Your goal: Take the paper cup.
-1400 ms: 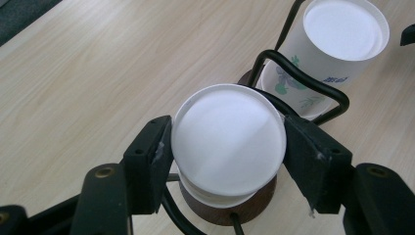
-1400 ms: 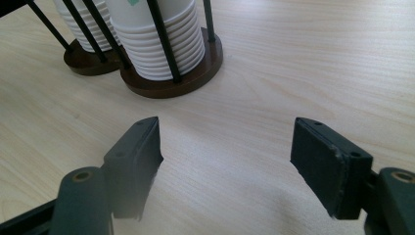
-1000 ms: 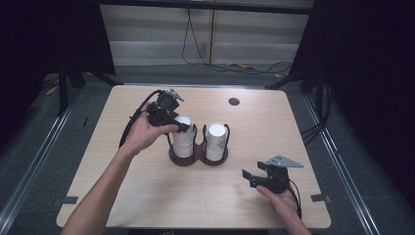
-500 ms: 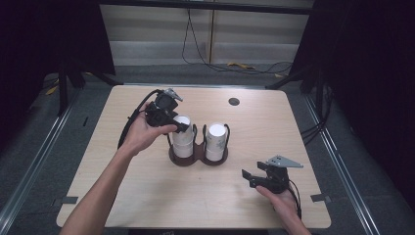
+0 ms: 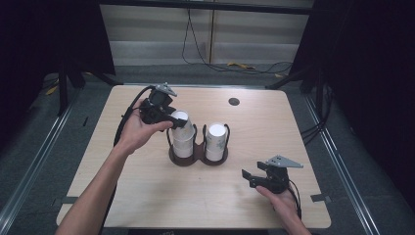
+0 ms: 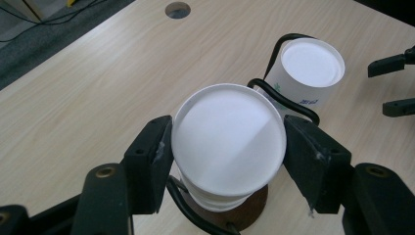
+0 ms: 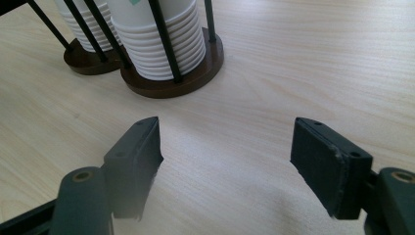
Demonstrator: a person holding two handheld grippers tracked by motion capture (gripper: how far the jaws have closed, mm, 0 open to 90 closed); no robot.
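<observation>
Cup removal from a two-post holder, grasp stage. The left gripper [image 6: 227, 147] has its jaws closed on the top cup [image 6: 229, 139] of the left stack [image 5: 182, 139], one pad on each side of the upturned white base, as the left gripper view shows. That stack stands inverted in the wire-and-wood cup holder [image 5: 198, 157] near the middle of the desk [image 5: 147, 196]; the right stack [image 5: 216, 142] stands just beside it in the holder's other bay. The right gripper [image 5: 249, 177] rests low over the desk, well apart from the holder, its jaws gaping with nothing between them. Judged step: the cup is gripped but not yet lifted. The next move likely calls for a straight upward pull between the wire uprights, firm enough to free one cup alone without crushing its thin wall.
</observation>
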